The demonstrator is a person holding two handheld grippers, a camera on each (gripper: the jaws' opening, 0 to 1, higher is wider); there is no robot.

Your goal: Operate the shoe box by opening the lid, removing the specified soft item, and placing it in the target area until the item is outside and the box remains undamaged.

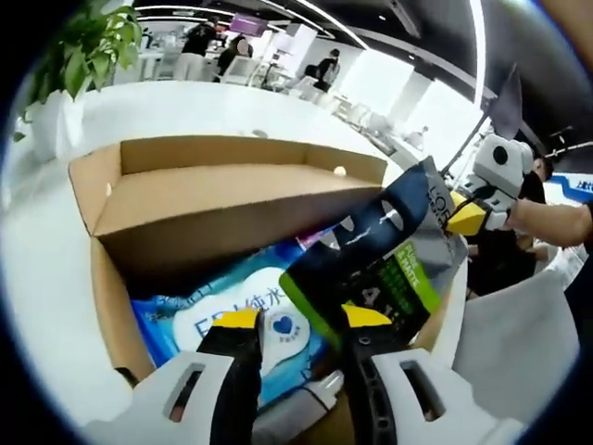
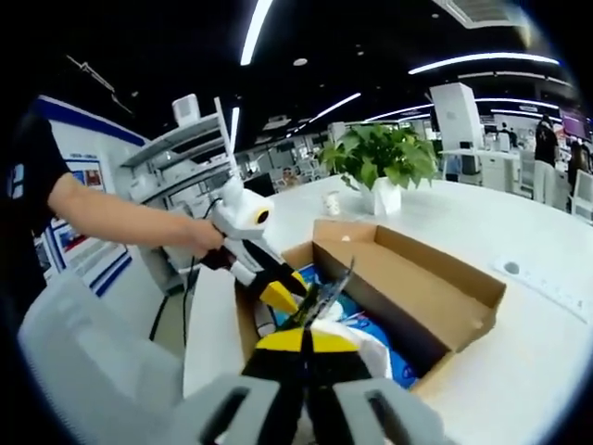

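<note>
White table [image 1: 185,107] bearing an open cardboard shoe box [image 1: 213,190] (lid flaps up), with a potted green plant [image 2: 382,162] standing well behind it

The dark pouch [image 1: 384,246] shows "LORE" letters on its top edge; the blue pack [image 1: 232,315] shows unclear white letters.

A leafy green plant [image 2: 380,155] in a white pot [image 2: 386,196] stands on the white surface [image 2: 547,352] at its far side. People [image 1: 199,39] stand far off under ceiling strip lights [image 2: 258,30].
</note>
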